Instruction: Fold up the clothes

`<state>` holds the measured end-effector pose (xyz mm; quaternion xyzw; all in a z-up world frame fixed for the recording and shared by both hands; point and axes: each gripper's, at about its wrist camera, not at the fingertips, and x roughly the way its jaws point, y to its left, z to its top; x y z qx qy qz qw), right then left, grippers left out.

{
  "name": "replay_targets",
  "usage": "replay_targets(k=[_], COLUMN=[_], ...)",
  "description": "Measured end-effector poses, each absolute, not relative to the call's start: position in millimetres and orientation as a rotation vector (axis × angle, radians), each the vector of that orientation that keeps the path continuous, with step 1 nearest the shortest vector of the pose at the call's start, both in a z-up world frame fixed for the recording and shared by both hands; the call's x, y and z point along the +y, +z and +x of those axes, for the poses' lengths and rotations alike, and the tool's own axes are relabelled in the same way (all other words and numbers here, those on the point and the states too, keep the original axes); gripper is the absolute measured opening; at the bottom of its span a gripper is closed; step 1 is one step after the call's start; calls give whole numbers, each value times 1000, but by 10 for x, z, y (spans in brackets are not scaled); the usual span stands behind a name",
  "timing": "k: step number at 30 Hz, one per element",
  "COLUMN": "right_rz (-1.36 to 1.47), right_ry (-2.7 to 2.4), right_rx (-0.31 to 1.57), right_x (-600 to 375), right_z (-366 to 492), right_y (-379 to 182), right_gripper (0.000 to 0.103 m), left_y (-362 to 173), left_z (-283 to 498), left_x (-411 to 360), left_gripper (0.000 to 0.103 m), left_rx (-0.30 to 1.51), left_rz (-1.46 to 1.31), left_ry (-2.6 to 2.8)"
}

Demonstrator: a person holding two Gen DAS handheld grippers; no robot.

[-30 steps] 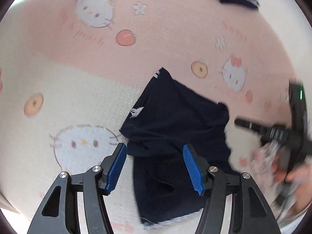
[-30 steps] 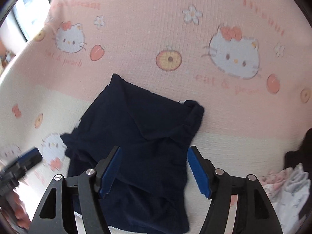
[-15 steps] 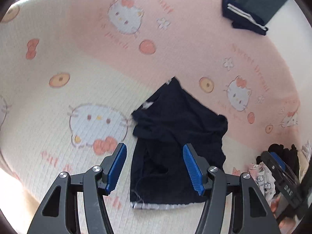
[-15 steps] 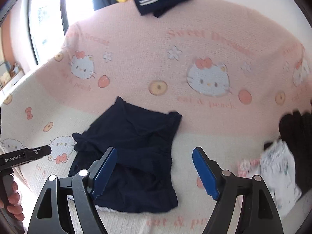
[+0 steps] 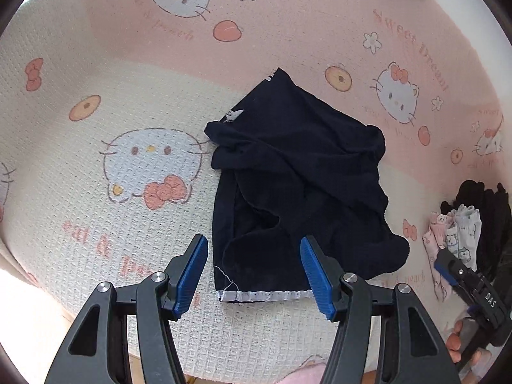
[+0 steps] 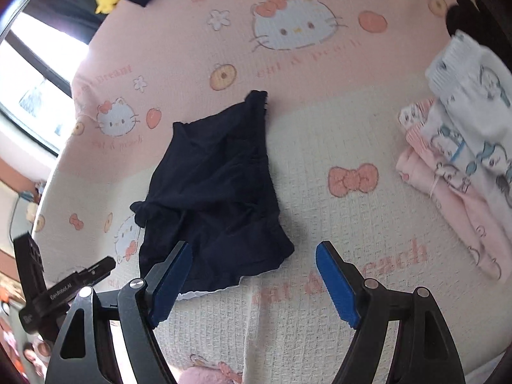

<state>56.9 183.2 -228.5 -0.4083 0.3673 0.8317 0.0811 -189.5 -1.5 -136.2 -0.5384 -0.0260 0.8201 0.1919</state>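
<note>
While crumpled, navy shorts point(image 5: 297, 188) lie on waffle-weave blanket point(image 5: 96, 73).

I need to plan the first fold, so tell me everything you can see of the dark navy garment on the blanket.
The navy garment is a soft, matte, knit-looking piece, lying crumpled and partly doubled over itself on the waffle-textured cartoon-cat blanket. A white trim runs along its near hem, with a loose white thread at one corner; a small white mark sits near its far edge. Folds cross its middle. Only the blanket touches it; both open grippers are clear of it.
</note>
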Motion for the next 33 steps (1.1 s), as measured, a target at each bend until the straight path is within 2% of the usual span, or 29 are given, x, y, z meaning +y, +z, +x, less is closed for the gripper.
replay_targets(k=[5,8,10,15,18,22,27,31,33], right_rz=[-1185,-1120,-1127,-1221,-1241,-1241,-1172,-1108,-1080], right_ry=[2424,2358,2313,2281,2256,2229,2214,2196,2196], right_rx=[1386,1680,1762,1689,1730,1784,1833,1893,1908], right_x=[1973,2080,2078,1957,1889,1824,1795,1838,1854], right_z=[614,656,649,518,476,428,401,383,377], right_y=[-2526,-2700,-2789,-2904,-2980,-3062,-3132,-3181,-3194], right_gripper=[79,79,79,79,79,79,79,79,79], left_y=[-1435,-1543,-1597,-1687,-1791,-1982,-2128,-2213,-2249], left_z=[-1926,-1944,-1920,-1766,-1707,-1640,-1605,-1614,-1622], left_x=[-122,-224,-297,-388,-407,-474,-593,-579,-568], left_gripper=[58,58,58,58,58,58,58,58,63], left_rx=[-88,-162,-231,-294,-347,-526,-840,-939,-989], left_rz=[-1557,-1616,-1643,-1653,-1703,-1769,-1735,-1720,-1696], left_ry=[2270,2223,2187,2175,2119,2015,1919,1867,1846])
